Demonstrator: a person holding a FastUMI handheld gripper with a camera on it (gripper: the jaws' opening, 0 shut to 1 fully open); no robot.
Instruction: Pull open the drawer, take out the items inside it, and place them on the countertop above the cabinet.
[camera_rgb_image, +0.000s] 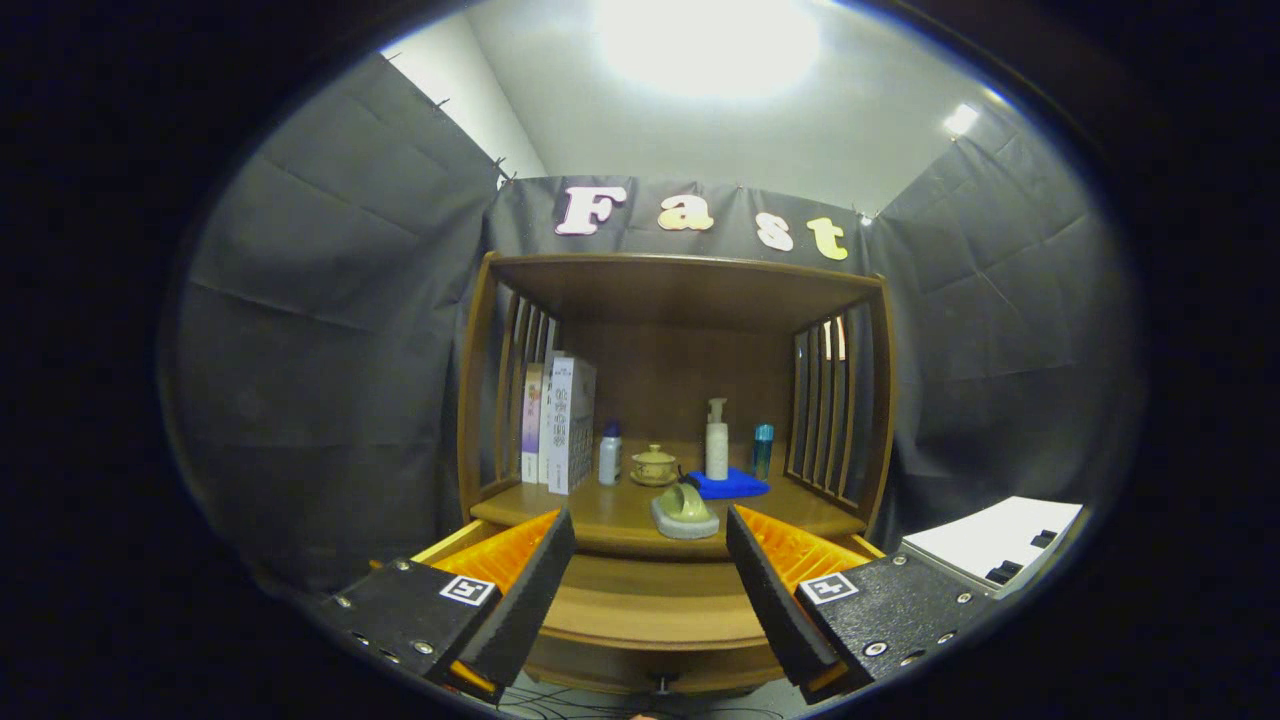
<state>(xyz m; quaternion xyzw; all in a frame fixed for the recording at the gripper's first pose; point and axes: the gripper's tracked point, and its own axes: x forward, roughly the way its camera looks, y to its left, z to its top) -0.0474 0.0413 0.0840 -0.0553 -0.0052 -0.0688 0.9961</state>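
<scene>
- Between my spread fingers, the gripper holds nothing.
- Beyond them, the drawer runs crosswise, front facing me.
- On the countertop, a green holder sits near its edge.

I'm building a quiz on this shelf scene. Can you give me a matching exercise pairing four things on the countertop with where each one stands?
Things:
1. books
2. lidded cup
3. pump bottle
4. grey tray

Places:
A. on the blue cloth
B. at the countertop's front edge, between the open gripper fingers
C. upright by the left slatted side
D. just right of the small white bottle

Pairs: 1-C, 2-D, 3-A, 4-B
</scene>
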